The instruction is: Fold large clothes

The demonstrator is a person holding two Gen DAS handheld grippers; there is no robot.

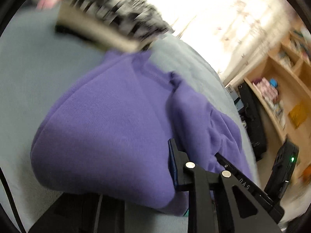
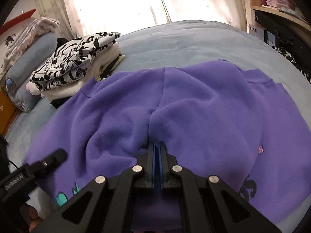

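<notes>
Fleece of the purple sweatshirt [image 2: 194, 106], spread mid-bed, could slip from the clamped right hand-held gripper [image 2: 156, 147] (left hand-held gripper [image 1: 196, 155] pinches a fold), spoiling the fold.

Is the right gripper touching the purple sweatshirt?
Touching. The right wrist view shows the right gripper shut, its fingers pinching a fold of the purple sweatshirt.
</notes>
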